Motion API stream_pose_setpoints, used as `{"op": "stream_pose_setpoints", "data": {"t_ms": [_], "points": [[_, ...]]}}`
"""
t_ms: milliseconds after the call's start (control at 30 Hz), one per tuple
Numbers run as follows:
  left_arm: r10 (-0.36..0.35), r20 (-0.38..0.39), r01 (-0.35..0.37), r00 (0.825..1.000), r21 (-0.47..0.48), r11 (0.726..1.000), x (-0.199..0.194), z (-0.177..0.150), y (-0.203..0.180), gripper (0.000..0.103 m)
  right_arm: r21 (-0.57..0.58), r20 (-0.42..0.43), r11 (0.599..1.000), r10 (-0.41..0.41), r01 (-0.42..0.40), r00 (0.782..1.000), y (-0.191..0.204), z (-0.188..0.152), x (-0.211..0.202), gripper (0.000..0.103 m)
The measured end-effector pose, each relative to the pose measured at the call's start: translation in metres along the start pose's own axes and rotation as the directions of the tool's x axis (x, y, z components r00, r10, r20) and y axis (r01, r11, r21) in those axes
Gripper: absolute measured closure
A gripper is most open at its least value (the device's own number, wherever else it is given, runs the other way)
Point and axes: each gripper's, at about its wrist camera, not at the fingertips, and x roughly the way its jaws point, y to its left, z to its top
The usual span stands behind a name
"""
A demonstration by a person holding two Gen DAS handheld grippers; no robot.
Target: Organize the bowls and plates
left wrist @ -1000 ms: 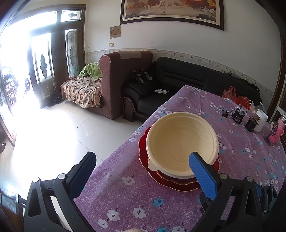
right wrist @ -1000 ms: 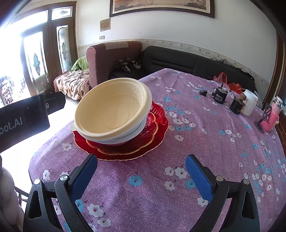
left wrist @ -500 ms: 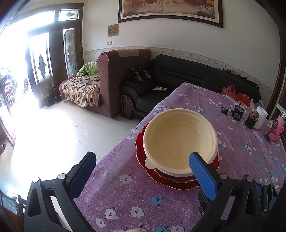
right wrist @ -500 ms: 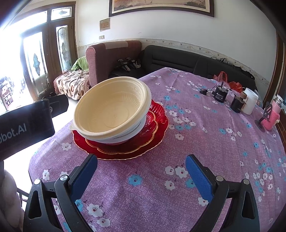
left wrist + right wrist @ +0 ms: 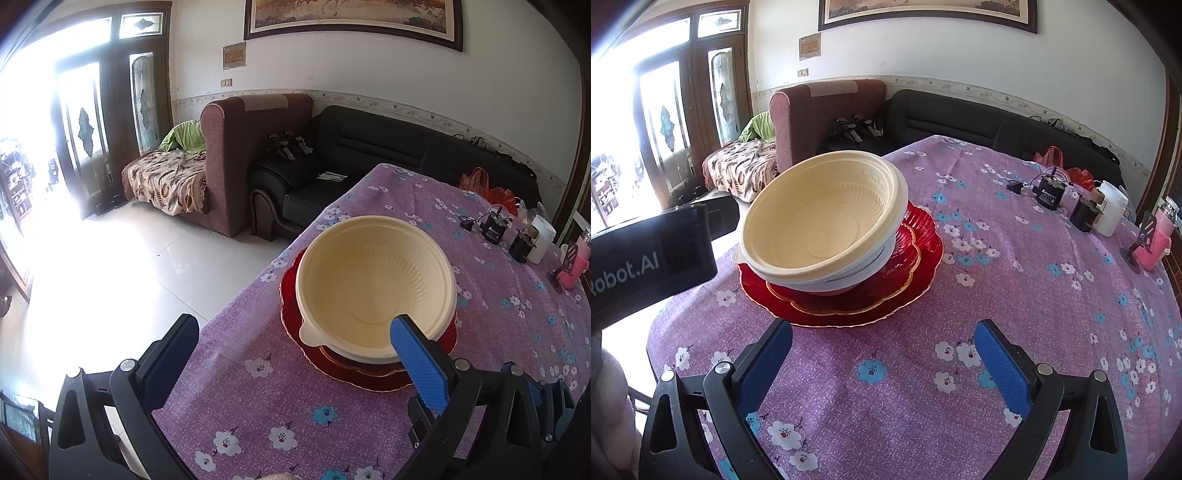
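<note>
A table under a purple tablecloth (image 5: 1052,314) printed with white and blue flowers fills the lower right of both views. Behind it, across the upper middle of each frame, stand a black sofa (image 5: 388,147) and a maroon armchair (image 5: 236,155) with a patterned throw (image 5: 166,181) spread beside it at left centre; a glazed wooden door (image 5: 85,129) glares with daylight at the far left.

The stack of dishes sits near the table's left edge, at centre frame in both views. At the bottom is a large red plate (image 5: 923,273); on it lies a smaller red plate with a scalloped gold rim (image 5: 871,302). On that rests a white bowl (image 5: 846,284), and a cream plastic bowl (image 5: 827,225) is nested in it, tilted slightly with its small tab pointing to the lower left.

The left gripper (image 5: 295,339) fills the bottom of the left wrist view with its jaws spread wide and holding nothing; its right blue pad overlaps the cream bowl's (image 5: 373,280) near rim in the picture, though contact cannot be told. The right gripper (image 5: 882,347) hangs over bare cloth just short of the red plates, jaws also wide apart and empty.

At the right edge of the frames stand a white cup (image 5: 1112,210), two small black devices (image 5: 1049,192) and a pink bottle (image 5: 1156,243).
</note>
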Motion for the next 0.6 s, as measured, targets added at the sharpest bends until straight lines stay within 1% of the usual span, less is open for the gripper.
{"op": "stream_pose_setpoints", "data": {"t_ms": [400,500,600], "points": [[-0.002,-0.001,0.002,1.0,0.005,1.0,0.006,0.002,-0.001,0.0,-0.009,-0.011,1.0,-0.005,0.005,1.0,0.002,0.002,0.003,0.002],[0.026,0.017,-0.026,1.0,0.012,1.0,0.006,0.005,-0.003,0.0,-0.015,-0.01,1.0,-0.017,0.017,1.0,0.002,0.003,0.002,0.002],[0.046,0.038,-0.046,0.998,0.022,0.999,0.003,0.01,-0.006,0.0,0.016,-0.011,1.0,-0.024,0.025,1.0,-0.008,0.005,0.0,0.002]]}}
